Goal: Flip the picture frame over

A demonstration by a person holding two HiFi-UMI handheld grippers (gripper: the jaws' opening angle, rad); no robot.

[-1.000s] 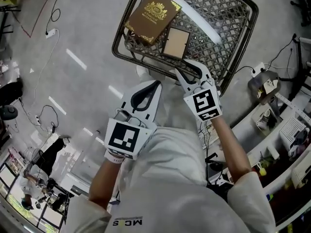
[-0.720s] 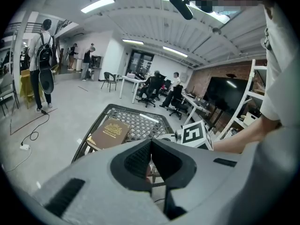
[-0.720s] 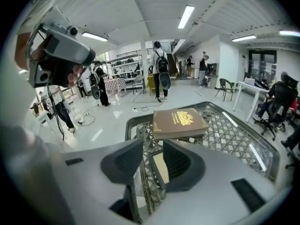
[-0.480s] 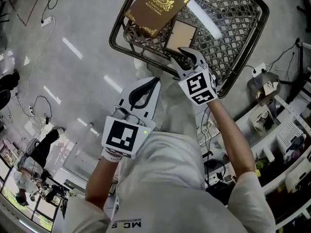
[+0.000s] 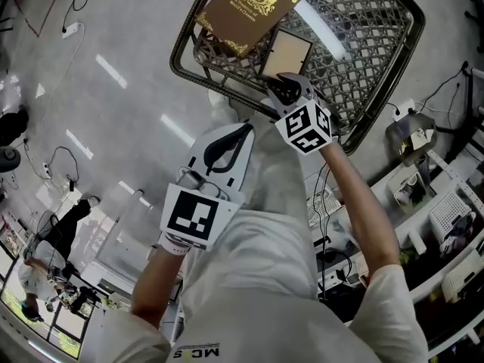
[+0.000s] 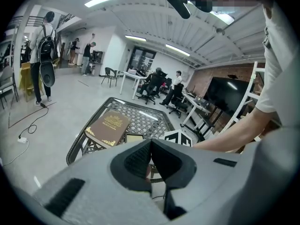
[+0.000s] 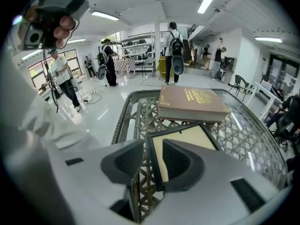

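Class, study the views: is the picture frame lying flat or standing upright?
Lying flat. The picture frame rests on the lattice table beside the brown book, with its whole beige panel facing up in the head view.

Closed left gripper [image 6: 151, 144] before book [image 6: 108, 127], picture frame [image 6: 134, 138]

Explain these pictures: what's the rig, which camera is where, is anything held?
No robot: a person holds a two-jaw gripper in each hand. The head view looks down from a camera on the person's head; the two gripper views come from cameras riding on each gripper, looking along its jaws. On a metal lattice table lie a brown book and, beside it, a picture frame. The right gripper has just been opening its jaws; they stand open around the frame's near edge, not clamped. The left gripper is shut, empty, back from the table.
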